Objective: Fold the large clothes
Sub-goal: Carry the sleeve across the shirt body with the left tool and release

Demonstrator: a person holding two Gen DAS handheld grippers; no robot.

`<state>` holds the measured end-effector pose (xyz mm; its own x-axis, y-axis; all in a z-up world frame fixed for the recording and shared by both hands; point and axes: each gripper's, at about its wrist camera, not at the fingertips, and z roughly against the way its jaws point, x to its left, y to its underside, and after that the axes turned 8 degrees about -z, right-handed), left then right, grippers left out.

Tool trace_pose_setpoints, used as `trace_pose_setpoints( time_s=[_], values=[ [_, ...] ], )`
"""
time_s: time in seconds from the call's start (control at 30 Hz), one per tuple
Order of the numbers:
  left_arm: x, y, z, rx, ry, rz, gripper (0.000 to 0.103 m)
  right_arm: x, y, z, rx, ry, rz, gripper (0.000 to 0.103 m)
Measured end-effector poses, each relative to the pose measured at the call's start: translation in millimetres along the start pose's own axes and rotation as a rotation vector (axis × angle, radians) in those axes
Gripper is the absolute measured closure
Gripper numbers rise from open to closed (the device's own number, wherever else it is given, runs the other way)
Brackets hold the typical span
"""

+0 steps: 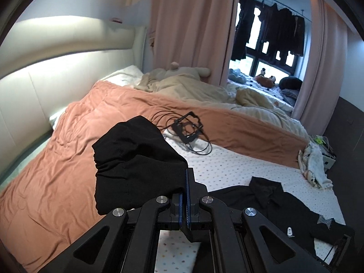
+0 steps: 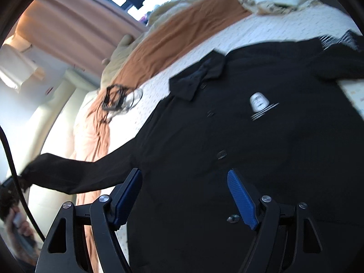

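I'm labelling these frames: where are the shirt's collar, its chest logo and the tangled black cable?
collar (image 2: 195,79), right wrist view, on the folded collar flap.
chest logo (image 2: 259,102), right wrist view, on the white emblem.
black cable (image 1: 200,146), left wrist view, on a loop over the sheet.

I see bare dotted sheet (image 1: 227,166) at one o'clock, with a cable coil and black frame (image 1: 188,129) blocking twelve.

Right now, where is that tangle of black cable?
In the left wrist view the black cable lies mid-bed, straddling the orange quilt edge and the dotted sheet, beyond the black shirt.
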<state>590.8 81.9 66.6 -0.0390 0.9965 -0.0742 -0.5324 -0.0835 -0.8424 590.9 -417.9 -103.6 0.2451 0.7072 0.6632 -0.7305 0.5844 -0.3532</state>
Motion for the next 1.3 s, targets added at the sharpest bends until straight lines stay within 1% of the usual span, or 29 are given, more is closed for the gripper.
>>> trace_pose_setpoints(
  time_s=[0.07, 0.13, 0.23, 0.3, 0.37, 0.57, 0.63, 0.73, 0.8, 0.83, 0.87, 0.9, 0.93, 0.97, 1.0, 1.03, 1.07, 1.13, 1.2, 1.3],
  values=[
    [-20.1, -3.5, 6.5, -0.011, 0.023, -0.023, 0.102, -6.4, -6.0, 9.3, -0.014, 0.005, 0.028, 0.019],
    [-43.7, -7.7, 10.2, -0.018, 0.044, -0.059, 0.102, -13.7, -17.0, 15.1, -0.019, 0.003, 0.027, 0.019],
    [-74.7, -11.2, 10.4, -0.019, 0.08, -0.1, 0.102, -26.5, -27.7, 19.7, -0.055, -0.017, 0.014, 0.019],
    [-94.4, -11.2, 7.5, -0.016, 0.109, -0.115, 0.102, -37.7, -33.5, 20.9, -0.047, 0.007, 0.001, 0.019],
    [-115.0, -9.7, 2.3, 0.001, 0.137, -0.124, 0.102, -50.3, -41.3, 22.8, -0.049, 0.007, -0.027, 0.019],
    [-180.4, -2.3, -27.8, 0.057, 0.232, -0.153, 0.101, -90.5, -67.6, 29.2, -0.073, 0.012, -0.111, 0.019],
    [-198.3, 1.4, -42.2, 0.075, 0.269, -0.153, 0.101, -100.8, -74.6, 31.0, -0.08, 0.03, -0.127, 0.019],
    [-225.0, 7.1, -64.2, 0.103, 0.306, -0.161, 0.101, -113.3, -82.9, 34.0, -0.103, 0.072, -0.152, 0.019],
    [-242.7, 9.2, -75.8, 0.12, 0.337, -0.159, 0.101, -119.5, -85.9, 34.7, -0.1, 0.056, -0.177, 0.019],
    [-251.3, 13.3, -82.7, 0.137, 0.363, -0.153, 0.101, -123.4, -87.9, 33.7, -0.092, 0.031, -0.197, 0.019],
    [-257.2, 14.6, -88.0, 0.148, 0.379, -0.144, 0.1, -126.4, -89.7, 33.4, -0.086, 0.014, -0.207, 0.019],
    [-262.5, 17.9, -93.6, 0.165, 0.416, -0.133, 0.098, -127.4, -90.7, 32.7, -0.084, 0.008, -0.212, 0.019],
    [-267.5, 20.7, -98.7, 0.189, 0.448, -0.125, 0.089, -129.0, -92.1, 33.1, -0.083, 0.007, -0.216, 0.019],
    [-272.8, 25.7, -105.3, 0.225, 0.481, -0.117, 0.067, -130.4, -93.4, 33.5, -0.087, 0.015, -0.218, 0.018],
    [-275.5, 31.5, -110.2, 0.257, 0.504, -0.104, 0.052, -131.3, -93.8, 34.0, -0.091, 0.019, -0.22, 0.018],
    [-274.1, 35.7, -111.7, 0.27, 0.513, -0.09, 0.025, -133.0, -94.5, 34.8, -0.096, 0.022, -0.226, 0.018],
    [-269.2, 42.0, -109.8, 0.259, 0.517, -0.066, 0.016, -133.7, -94.7, 34.3, -0.097, 0.021, -0.23, 0.018],
    [-257.1, 52.9, -102.6, 0.221, 0.526, -0.029, 0.016, -134.3, -94.1, 32.9, -0.093, 0.019, -0.236, 0.019],
    [-246.0, 64.2, -97.6, 0.227, 0.512, -0.001, 0.016, -134.4, -93.9, 31.4, -0.09, 0.022, -0.235, 0.018],
    [-224.0, 81.4, -90.3, 0.226, 0.511, 0.071, 0.016, -129.1, -91.8, 27.4, -0.087, 0.032, -0.219, 0.019]
  ],
)
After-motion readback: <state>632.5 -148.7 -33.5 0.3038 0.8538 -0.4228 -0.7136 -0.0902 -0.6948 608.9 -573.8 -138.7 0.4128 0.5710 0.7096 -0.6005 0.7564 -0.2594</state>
